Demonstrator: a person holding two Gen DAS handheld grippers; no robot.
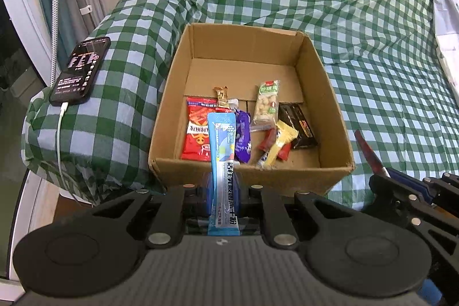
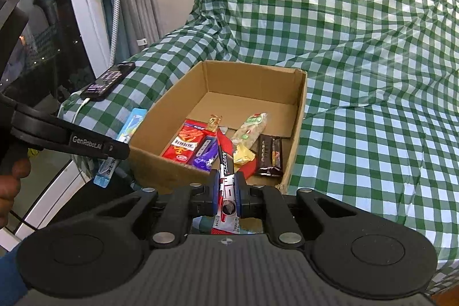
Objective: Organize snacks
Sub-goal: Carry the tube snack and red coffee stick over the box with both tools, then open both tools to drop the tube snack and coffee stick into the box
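A cardboard box (image 1: 332, 93) (image 2: 299, 116) sits on a green checked cloth and holds several snack packets. My left gripper (image 1: 223, 185) is shut on a long blue stick sachet (image 1: 222, 151), upright just in front of the box's near wall. The same sachet (image 2: 130, 128) shows at the left of the right wrist view, left of the box. My right gripper (image 2: 228, 188) is shut on a red and white snack packet (image 2: 226, 179) at the box's near edge. In the left wrist view that red packet (image 1: 370, 154) sticks up at the right, outside the box.
A phone (image 1: 81, 70) (image 2: 110, 81) on a white cable lies on the cloth's raised left end. In the box lie a red bag (image 1: 198, 134), a purple wrapper (image 1: 243, 139), a nut packet (image 1: 266, 105) and a dark bar (image 1: 298, 125). A hand (image 2: 11, 182) shows at far left.
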